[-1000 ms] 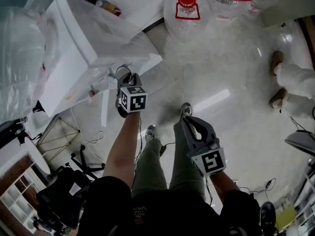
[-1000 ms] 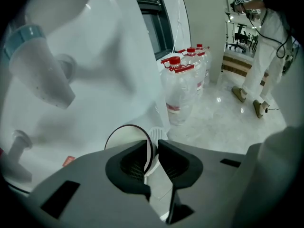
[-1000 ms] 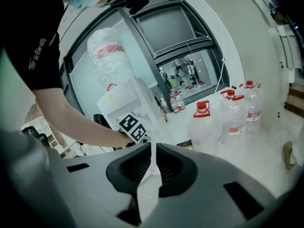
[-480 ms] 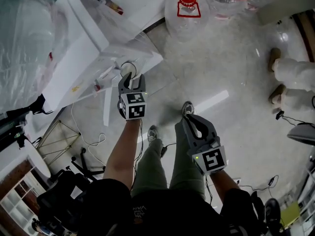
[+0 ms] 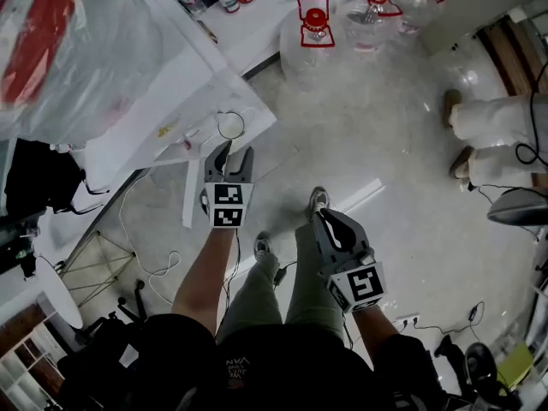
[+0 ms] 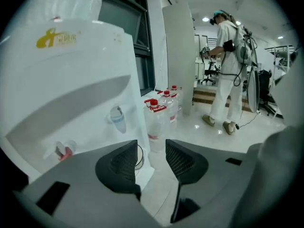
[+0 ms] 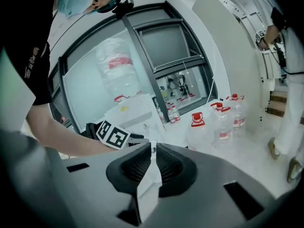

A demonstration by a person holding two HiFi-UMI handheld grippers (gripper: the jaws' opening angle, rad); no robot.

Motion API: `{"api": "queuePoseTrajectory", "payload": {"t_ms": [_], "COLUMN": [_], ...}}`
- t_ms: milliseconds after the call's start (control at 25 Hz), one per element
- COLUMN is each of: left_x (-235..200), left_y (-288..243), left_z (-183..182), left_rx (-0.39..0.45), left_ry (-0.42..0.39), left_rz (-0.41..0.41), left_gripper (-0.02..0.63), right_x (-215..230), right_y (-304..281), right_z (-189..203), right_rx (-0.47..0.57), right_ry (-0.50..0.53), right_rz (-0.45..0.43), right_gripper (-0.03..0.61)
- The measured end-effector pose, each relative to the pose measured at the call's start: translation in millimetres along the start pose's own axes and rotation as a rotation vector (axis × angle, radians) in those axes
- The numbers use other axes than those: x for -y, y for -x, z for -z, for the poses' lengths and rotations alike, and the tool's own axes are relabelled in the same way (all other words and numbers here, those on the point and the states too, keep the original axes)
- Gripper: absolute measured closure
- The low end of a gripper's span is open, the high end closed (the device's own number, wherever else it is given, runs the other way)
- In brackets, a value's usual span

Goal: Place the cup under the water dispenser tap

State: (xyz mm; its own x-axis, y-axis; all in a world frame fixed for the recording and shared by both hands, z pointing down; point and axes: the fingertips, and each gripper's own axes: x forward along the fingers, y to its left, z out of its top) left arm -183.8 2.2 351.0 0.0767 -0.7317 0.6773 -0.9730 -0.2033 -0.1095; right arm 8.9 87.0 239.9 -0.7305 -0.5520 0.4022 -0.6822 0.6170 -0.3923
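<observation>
Left hand-held gripper (image 5: 231,154) hangs just short of the dispenser (image 5: 163,101), and its jaws are opening. The two dark pads, ribbed like mesh, stand apart with only air between them. The cup (image 5: 229,125) is out of any grip. It's a clear, thin-walled round one, its rim a neat circle from above, standing upright on the dispenser's white ledge just beyond the fingertips. In the left gripper view only a sliver of the cup (image 6: 139,158) peeks past the left pad, below and to the right of the blue tap (image 6: 117,119). The red tap (image 6: 64,151) sits further left on the smooth, curved white plastic front. Whether the cup stands squarely beneath a spout I can't tell. Right hand-held gripper (image 5: 324,218) is lower in the head view, over the person's legs, well apart from the dispenser. Its ribbed pads are pressed together at the tips, pinching nothing. A big clear jug (image 5: 77,41) with a red label crowns the dispenser. More clear, red-capped bottles (image 5: 315,28) stand on the glossy pale floor (image 5: 368,144). A person in white (image 6: 230,56) stands further back.
</observation>
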Motion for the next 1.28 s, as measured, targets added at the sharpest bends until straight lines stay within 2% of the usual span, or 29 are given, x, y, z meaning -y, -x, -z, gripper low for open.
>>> {"api": "queuePoseTrajectory", "payload": {"t_ms": [160,440,600,720,1000,1280], "left_x": [8.8,24.8,29.2,40.8,41.3,43.6], "left_y": [54.5,154.3,205.3,243.7,333.5,405.8], "left_z": [-24.4,-62.3,-80.0,-89.5,-85.6,-64.8], "left_rx": [0.101,0.277,0.348,0.399,0.491,0.539], "left_ry": [-0.049,-0.108,-0.119,-0.16,-0.226,-0.233], "left_rz": [0.069,0.151,0.183,0.211,0.262,0.284], "left_gripper": [0.432,0.434,0.457,0.486,0.533,0.564], "right_x": [-28.6,-86.3,-113.5,-127.3,-169.7,-206.8], "right_y": [33.9,81.4,107.3,133.2,181.2,221.3], "right_z": [-1.2,-13.5,-27.7,-33.2,-38.1,-37.9], "right_rx": [-0.014,0.045,0.095,0.128,0.196,0.253], "right_ry": [-0.043,-0.019,-0.006,0.006,0.032,0.045], "right_rz": [0.058,0.12,0.156,0.176,0.241,0.284], "right_gripper": [0.531,0.531,0.531,0.531,0.532,0.531]}}
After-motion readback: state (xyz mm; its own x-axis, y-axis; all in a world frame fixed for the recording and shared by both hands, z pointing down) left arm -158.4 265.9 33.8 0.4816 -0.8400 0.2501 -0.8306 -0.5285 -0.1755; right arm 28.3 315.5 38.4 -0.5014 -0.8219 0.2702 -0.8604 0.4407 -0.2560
